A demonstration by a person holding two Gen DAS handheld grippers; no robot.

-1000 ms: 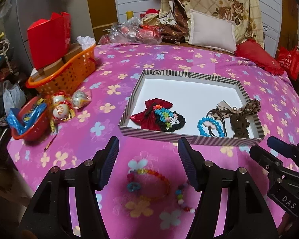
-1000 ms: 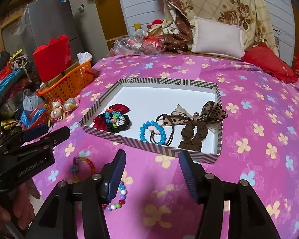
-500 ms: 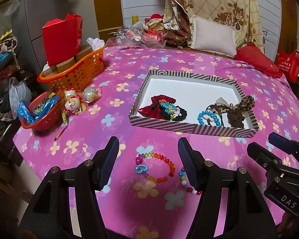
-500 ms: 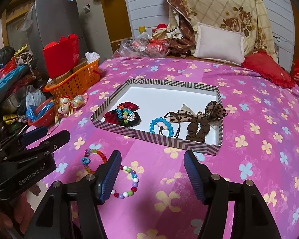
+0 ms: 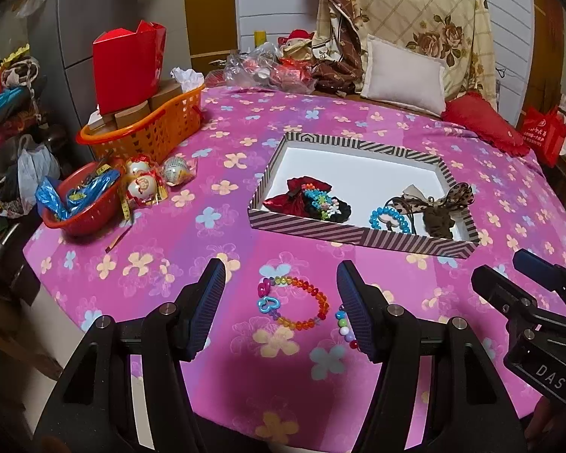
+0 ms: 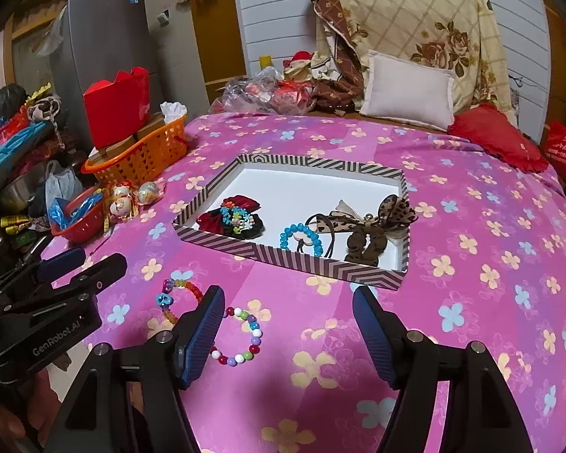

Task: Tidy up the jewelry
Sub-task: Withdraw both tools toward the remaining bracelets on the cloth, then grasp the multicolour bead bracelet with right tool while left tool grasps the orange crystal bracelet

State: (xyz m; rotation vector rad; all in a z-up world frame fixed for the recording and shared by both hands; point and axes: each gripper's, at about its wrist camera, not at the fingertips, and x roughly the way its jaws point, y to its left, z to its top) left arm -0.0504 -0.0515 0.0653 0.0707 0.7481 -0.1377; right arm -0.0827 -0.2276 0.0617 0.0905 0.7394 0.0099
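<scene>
1. My left tongs [image 5: 279, 294] were wide open and held nothing. They hung over the rainbow bead bracelet [image 5: 296, 306] with the blue heart charm, which lay flat on the pink flowered cloth [image 5: 192, 234] of the table.
2. My right tongs [image 6: 288, 321] were wide open too, and empty. The bracelet of white and colored round beads [image 6: 239, 334] lay just beside their left finger [image 6: 202, 334].
3. The striped box [image 6: 294, 258] sat farther back on the table. It already held a red bow [image 6: 226, 215], a blue bead bracelet [image 6: 302, 239] and a spotted brown bow [image 6: 373, 226].
4. So I think two bracelets were left to put away, and I was at the picking-up step.
5. Next, I think I needed to lower the left tongs so one finger went on each side of the rainbow beads, then squeeze gently.
6. The beads could roll or slip, so I would have to pinch them slowly.
</scene>
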